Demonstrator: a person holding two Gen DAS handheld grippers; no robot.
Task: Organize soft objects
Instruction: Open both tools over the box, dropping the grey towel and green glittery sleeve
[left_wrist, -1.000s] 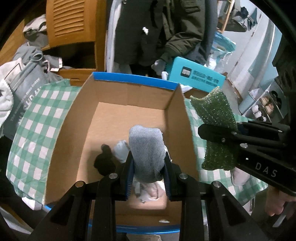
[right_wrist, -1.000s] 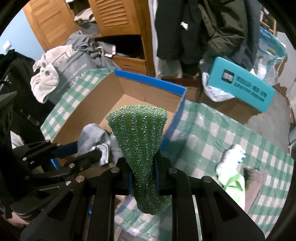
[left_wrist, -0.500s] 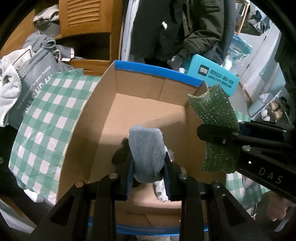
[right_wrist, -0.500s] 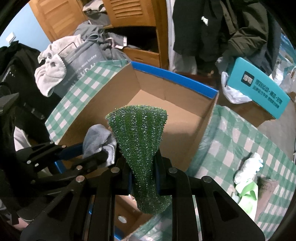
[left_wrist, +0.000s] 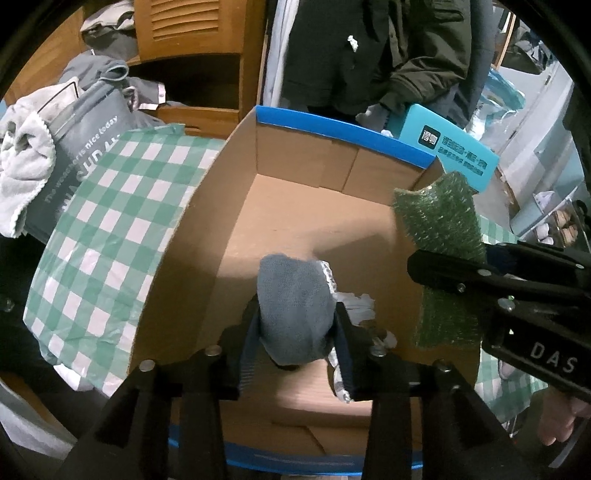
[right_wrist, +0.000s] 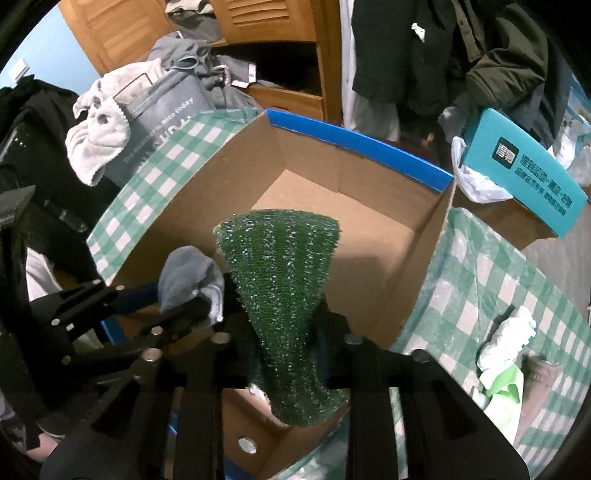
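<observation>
While both tongs hang over the open box (left_wrist: 207, 236), their jaws have just been opening. The left tongs (left_wrist: 295, 332) have a grey sock (left_wrist: 295, 302) between the jaws. The right tongs (right_wrist: 284, 332) have a green pad (right_wrist: 284, 280) between theirs. I cannot tell if either still squeezes. The box sits on a green checked surface (left_wrist: 99, 236).

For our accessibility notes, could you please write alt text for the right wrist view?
The right claw has just been opening around a green scrubby cloth above an open cardboard box with a blue rim; beside it, the left claw has a grey sock between its jaws.
</observation>
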